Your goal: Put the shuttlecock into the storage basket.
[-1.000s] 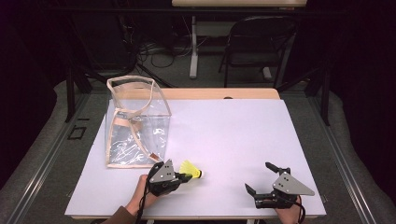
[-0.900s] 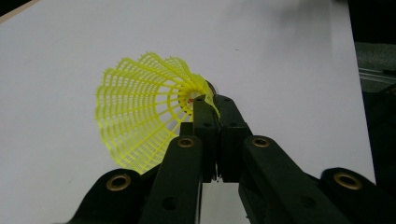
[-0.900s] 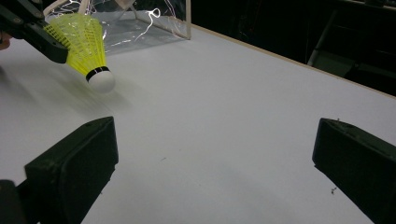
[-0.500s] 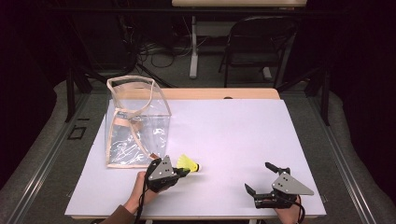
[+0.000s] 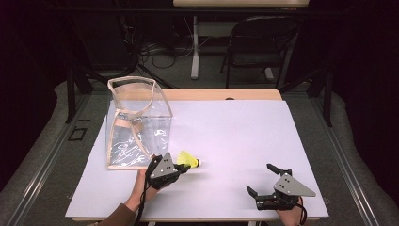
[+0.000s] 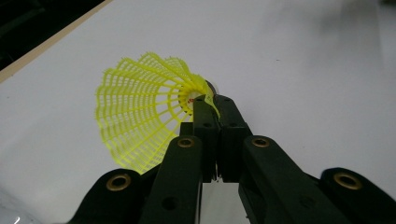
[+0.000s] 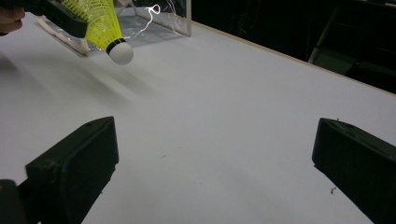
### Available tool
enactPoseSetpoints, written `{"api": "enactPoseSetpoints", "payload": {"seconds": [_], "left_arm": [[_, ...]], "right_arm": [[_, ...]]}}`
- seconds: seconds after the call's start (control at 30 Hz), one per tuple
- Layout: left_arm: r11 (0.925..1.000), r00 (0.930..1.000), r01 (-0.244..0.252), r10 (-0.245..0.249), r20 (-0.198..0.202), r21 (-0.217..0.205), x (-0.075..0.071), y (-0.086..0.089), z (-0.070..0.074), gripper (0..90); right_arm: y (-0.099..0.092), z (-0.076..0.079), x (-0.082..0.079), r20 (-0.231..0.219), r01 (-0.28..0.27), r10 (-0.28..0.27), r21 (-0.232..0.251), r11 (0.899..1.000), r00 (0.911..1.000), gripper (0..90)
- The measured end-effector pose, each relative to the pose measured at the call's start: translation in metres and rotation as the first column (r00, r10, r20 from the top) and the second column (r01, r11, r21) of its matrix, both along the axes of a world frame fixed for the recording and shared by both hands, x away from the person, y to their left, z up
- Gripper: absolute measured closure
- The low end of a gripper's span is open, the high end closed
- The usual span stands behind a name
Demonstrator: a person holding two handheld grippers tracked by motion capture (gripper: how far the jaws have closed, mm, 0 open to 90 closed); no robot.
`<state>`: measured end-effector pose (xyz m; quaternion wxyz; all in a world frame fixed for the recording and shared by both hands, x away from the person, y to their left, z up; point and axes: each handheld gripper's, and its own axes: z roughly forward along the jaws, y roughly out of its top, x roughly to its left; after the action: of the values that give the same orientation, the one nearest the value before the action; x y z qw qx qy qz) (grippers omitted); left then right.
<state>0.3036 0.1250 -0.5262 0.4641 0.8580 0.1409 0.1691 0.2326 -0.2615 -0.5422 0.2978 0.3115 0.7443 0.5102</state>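
Note:
A yellow plastic shuttlecock with a white cork tip hangs just above the white table, beside the clear bag's front right corner. My left gripper is shut on it. In the left gripper view the two jaws pinch the narrow end of the mesh skirt, next to the cork. My right gripper rests near the table's front right edge, open with nothing between its jaws. The right gripper view has the shuttlecock at the top left, cork pointing down and to the right.
A clear plastic bag with beige trim stands upright and open-topped on the left of the table, also seen as the bag in the right gripper view. Dark chairs and cables lie beyond the far edge.
My left gripper has carried the shuttlecock a little farther from the front edge and slightly left, closer to the bag. The right gripper has stayed put.

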Motion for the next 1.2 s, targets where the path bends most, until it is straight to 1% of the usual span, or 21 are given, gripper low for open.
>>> {"api": "enactPoseSetpoints", "payload": {"seconds": [0.13, 0.2, 0.27, 0.37, 0.43, 0.73, 0.87, 1.2], "left_arm": [[1.0000, 0.9999, -0.009, 0.009, 0.008, 0.003, 0.003, 0.001, 0.002, 88.7], [0.9999, 0.9999, -0.013, 0.013, 0.011, -0.002, 0.005, 0.001, 0.003, 88.7], [0.9999, 0.9997, -0.014, 0.014, 0.018, 0.008, 0.006, 0.001, 0.004, 88.7], [0.9998, 0.9995, -0.018, 0.018, 0.026, 0.008, 0.008, 0.001, 0.005, 88.7], [0.9998, 0.9995, -0.022, 0.022, 0.025, 0.003, 0.009, 0.001, 0.006, 88.7], [0.9997, 0.9991, -0.022, 0.022, 0.037, 0.014, 0.013, -0.001, 0.010, 88.7], [0.9998, 0.9991, -0.015, 0.015, 0.040, 0.015, 0.016, -0.004, 0.011, 88.8], [0.9995, 0.9986, -0.020, 0.019, 0.050, 0.024, 0.024, -0.010, 0.016, 88.8]], "right_arm": [[0.000, 0.000, 0.000, -0.002, -0.001, 0.001, -0.002, 1.000, 1.0000, 0.0], [-0.001, 0.000, 0.000, -0.003, -0.002, 0.002, -0.001, 1.000, 1.0000, 0.0], [0.000, 0.000, 0.000, -0.004, -0.001, 0.001, -0.001, 1.000, 1.0000, 0.0], [0.000, 0.000, 0.000, -0.003, -0.002, 0.002, -0.001, 1.000, 1.0000, 0.0], [-0.001, 0.000, 0.000, -0.004, -0.002, 0.002, 0.000, 1.000, 1.0000, 0.0], [0.000, 0.000, 0.001, -0.003, -0.001, 0.001, -0.003, 1.000, 1.0000, 0.1], [0.000, 0.000, -0.001, 0.001, 0.000, 0.000, -0.001, 1.000, 1.0000, 0.1], [-0.001, 0.000, 0.000, 0.004, 0.004, -0.004, -0.001, 1.000, 1.0000, 0.1]]}}
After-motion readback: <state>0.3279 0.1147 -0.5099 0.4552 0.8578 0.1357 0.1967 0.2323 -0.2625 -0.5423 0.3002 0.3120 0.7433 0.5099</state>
